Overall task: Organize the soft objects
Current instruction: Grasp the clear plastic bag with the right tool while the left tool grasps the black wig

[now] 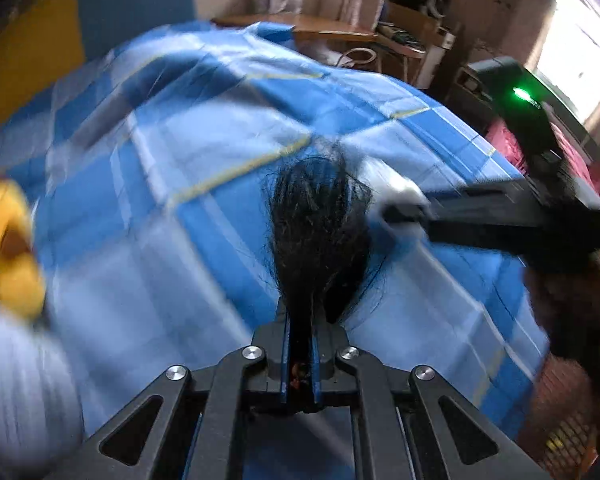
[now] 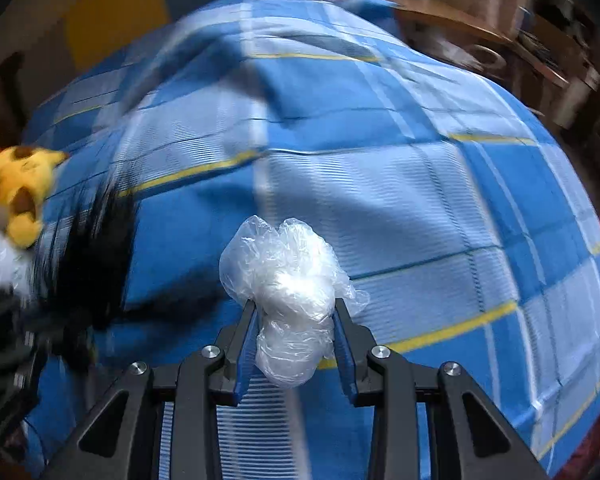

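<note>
My left gripper [image 1: 300, 312] is shut on a tuft of black hair, a wig or hairpiece [image 1: 320, 232], held above the blue checked bed cover [image 1: 160, 248]. My right gripper [image 2: 296, 304] is shut on a crumpled clear plastic bag [image 2: 288, 280] with a white wad inside, also above the cover [image 2: 420, 200]. The right gripper shows in the left wrist view [image 1: 404, 212] to the right of the hair, with the white bag at its tips. The black hair shows blurred at the left of the right wrist view [image 2: 96, 248].
A yellow plush toy [image 2: 20, 188] lies at the left edge of the bed; it also shows in the left wrist view [image 1: 8, 248]. A white soft item [image 1: 20, 392] lies below it. A wooden table [image 1: 320, 28] with clutter stands behind the bed.
</note>
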The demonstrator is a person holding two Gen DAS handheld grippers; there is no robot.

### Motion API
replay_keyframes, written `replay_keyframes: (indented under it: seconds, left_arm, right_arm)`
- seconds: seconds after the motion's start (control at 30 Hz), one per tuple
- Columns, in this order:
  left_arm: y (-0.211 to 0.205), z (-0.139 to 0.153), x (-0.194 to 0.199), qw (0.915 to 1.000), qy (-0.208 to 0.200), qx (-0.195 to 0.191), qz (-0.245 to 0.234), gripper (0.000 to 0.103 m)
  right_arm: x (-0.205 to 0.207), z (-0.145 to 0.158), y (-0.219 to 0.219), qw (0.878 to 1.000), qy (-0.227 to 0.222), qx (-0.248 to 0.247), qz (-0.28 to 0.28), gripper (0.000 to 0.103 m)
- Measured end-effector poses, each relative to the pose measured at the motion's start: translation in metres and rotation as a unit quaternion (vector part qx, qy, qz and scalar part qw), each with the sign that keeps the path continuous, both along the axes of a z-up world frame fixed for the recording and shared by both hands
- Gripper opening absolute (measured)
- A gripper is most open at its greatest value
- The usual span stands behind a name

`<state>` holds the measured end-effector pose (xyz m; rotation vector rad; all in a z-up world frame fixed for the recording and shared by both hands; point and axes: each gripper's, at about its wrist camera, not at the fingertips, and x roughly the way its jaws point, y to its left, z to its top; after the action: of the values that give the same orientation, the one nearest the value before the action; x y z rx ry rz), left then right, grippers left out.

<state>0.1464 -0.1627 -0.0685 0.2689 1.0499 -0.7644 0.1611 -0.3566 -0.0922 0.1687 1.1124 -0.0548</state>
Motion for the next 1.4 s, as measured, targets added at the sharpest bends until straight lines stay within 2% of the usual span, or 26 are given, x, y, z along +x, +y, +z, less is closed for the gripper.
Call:
replay_keyframes:
  seconds: [0.1, 0.17, 0.3, 0.4, 0.43, 0.5, 0.53, 0.57, 0.67, 0.73, 0.93, 1.03, 1.17, 1.3, 1.4]
  left_arm:
    - [0.032, -0.001, -0.029, 0.9989, 0.029, 0.005, 0.036, 0.008]
    - [0.056, 0.000, -0.052, 0.9978, 0.028, 0.007, 0.060, 0.008]
    - [0.090, -0.008, -0.078, 0.9948, 0.038, 0.009, 0.095, 0.008]
    - [0.100, -0.019, -0.092, 0.9943, 0.024, 0.027, 0.100, 0.011]
    - [0.102, -0.020, -0.093, 0.9942, 0.023, 0.025, 0.102, 0.016]
    - [0.107, -0.019, -0.096, 0.9944, 0.030, 0.003, 0.101, 0.034]
    - [0.109, -0.017, -0.099, 0.9943, 0.029, -0.006, 0.102, 0.047]
    - [0.110, -0.014, -0.100, 0.9945, 0.024, -0.011, 0.101, 0.054]
    - [0.111, -0.006, -0.111, 0.9964, -0.016, -0.005, 0.083, 0.059]
    - [0.111, -0.008, -0.118, 0.9973, -0.026, 0.003, 0.069, 0.062]
    - [0.108, -0.027, -0.119, 0.9974, -0.033, 0.036, 0.053, 0.061]
    - [0.101, -0.036, -0.112, 0.9961, -0.044, 0.062, 0.044, 0.042]
    - [0.103, -0.034, -0.114, 0.9962, -0.045, 0.060, 0.045, 0.033]
    - [0.114, -0.033, -0.128, 0.9956, -0.041, 0.047, 0.070, 0.030]
    - [0.117, -0.037, -0.141, 0.9931, -0.072, 0.048, 0.079, 0.031]
  right_arm:
    - [0.001, -0.007, 0.023, 0.998, 0.006, -0.003, 0.056, 0.034]
    - [0.001, -0.012, 0.033, 0.997, 0.011, -0.024, 0.074, 0.034]
    - [0.001, -0.018, 0.030, 0.997, 0.019, -0.012, 0.068, 0.034]
    - [-0.001, -0.019, 0.030, 0.997, 0.016, -0.017, 0.069, 0.034]
    - [-0.001, -0.019, 0.032, 0.997, 0.016, -0.022, 0.070, 0.034]
    - [-0.002, -0.019, 0.033, 0.997, 0.014, -0.030, 0.073, 0.035]
    - [-0.003, -0.019, 0.034, 0.997, 0.013, -0.031, 0.073, 0.035]
    - [-0.003, -0.019, 0.034, 0.997, 0.012, -0.031, 0.073, 0.035]
    - [-0.004, -0.017, 0.034, 0.997, 0.012, -0.033, 0.073, 0.035]
    - [-0.004, -0.017, 0.035, 0.997, 0.012, -0.035, 0.075, 0.035]
    - [-0.002, -0.018, 0.034, 0.997, 0.013, -0.032, 0.074, 0.036]
    - [-0.003, -0.018, 0.036, 0.996, 0.011, -0.037, 0.076, 0.036]
    - [-0.003, -0.018, 0.037, 0.996, 0.008, -0.041, 0.078, 0.037]
    - [-0.004, -0.019, 0.038, 0.995, 0.002, -0.051, 0.083, 0.037]
    - [-0.004, -0.019, 0.038, 0.995, -0.002, -0.053, 0.085, 0.037]
